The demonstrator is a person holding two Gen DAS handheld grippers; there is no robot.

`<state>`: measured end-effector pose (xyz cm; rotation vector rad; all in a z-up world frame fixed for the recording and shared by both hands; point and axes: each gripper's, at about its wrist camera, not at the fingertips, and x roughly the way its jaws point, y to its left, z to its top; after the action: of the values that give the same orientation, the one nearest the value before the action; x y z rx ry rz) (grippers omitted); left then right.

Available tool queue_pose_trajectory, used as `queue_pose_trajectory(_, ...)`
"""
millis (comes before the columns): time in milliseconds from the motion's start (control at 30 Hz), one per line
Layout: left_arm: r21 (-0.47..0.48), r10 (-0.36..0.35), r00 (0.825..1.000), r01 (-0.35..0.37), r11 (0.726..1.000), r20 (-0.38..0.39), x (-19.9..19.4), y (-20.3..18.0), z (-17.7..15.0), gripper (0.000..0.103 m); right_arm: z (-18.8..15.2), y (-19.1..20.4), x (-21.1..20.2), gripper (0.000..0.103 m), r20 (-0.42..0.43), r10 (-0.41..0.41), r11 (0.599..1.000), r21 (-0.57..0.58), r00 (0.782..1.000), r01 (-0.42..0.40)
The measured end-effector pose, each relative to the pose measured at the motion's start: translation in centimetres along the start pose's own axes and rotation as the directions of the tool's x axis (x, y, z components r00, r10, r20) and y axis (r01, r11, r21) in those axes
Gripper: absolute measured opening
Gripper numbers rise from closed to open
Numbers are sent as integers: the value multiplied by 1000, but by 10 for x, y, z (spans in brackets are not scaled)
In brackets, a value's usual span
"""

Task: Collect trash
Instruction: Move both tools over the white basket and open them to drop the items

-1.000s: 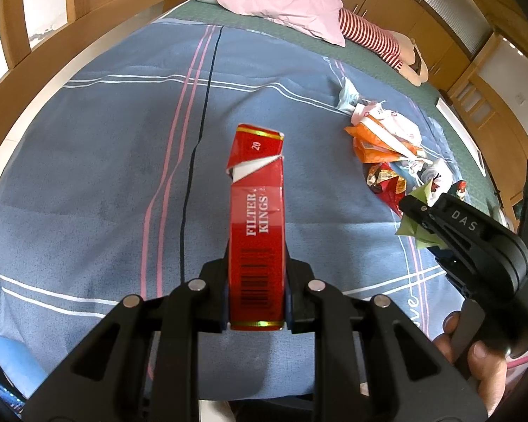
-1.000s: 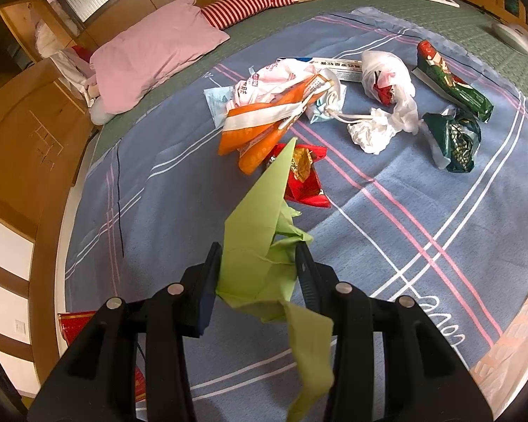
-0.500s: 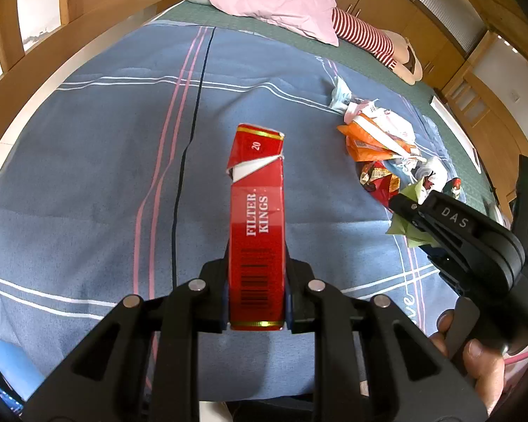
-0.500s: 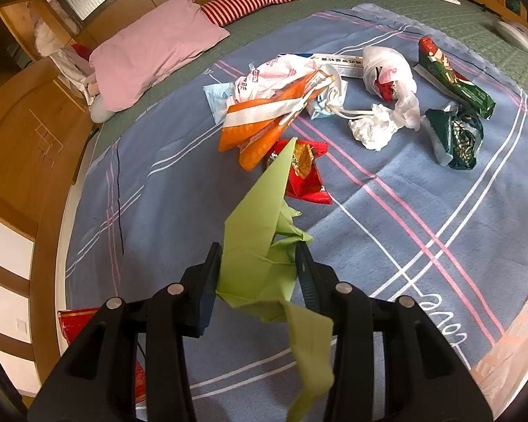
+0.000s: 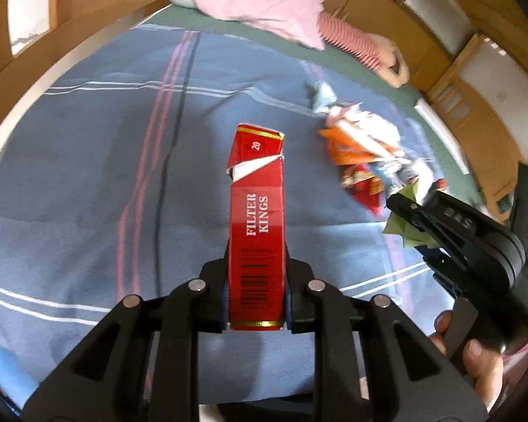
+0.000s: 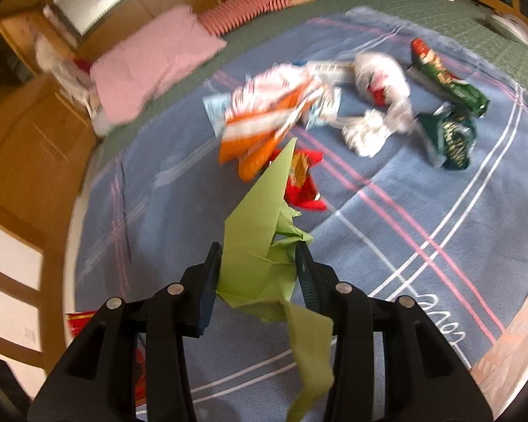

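Note:
My left gripper [image 5: 256, 274] is shut on a red "Filter Kings" cigarette box [image 5: 257, 218] and holds it above the blue blanket [image 5: 88, 176]. My right gripper [image 6: 260, 263] is shut on a crumpled green paper [image 6: 264, 242], held above the blanket; it also shows in the left wrist view [image 5: 404, 207] at the right. A trash pile lies ahead: orange wrappers [image 6: 260, 130], a red wrapper [image 6: 304, 183], white plastic and tissue [image 6: 380, 105], and green snack bags [image 6: 450, 112].
A pink pillow [image 6: 151, 66] and a striped stuffed toy [image 6: 250, 10] lie at the head of the bed. Wooden cabinets [image 5: 475, 81] surround the bed. The red box edge shows at lower left in the right wrist view [image 6: 79, 321].
Both grippers have moved back from the trash pile, still holding the box and the green paper. The view now is blurred by motion.

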<state>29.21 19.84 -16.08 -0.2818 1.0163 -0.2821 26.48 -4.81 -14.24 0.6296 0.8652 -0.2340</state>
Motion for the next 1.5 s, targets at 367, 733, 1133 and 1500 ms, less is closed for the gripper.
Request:
queue_pose_trajectory(367,103,-395,919,392,914,7,-16,-60,-13,23,7,-81,-158,43,66,-166,953,-244,984,178)
queue_pose_trajectory(733,174,-627,736,673,719,-254,-10,-157,-73,23,-22,-197,-196,73,-96,-370,926,-113,924,359)
queue_pose_trajectory(1133,296,-553,583,799,524,-596,-3,-246,-193,88,22,-199,-262,84,221,-377,923,6,900,385)
queue_pose_trajectory(1500,70,-217,974,212,975,70,-38,-81,-35,93,83,-99,-116,85,97,-176,968,-162,980,190)
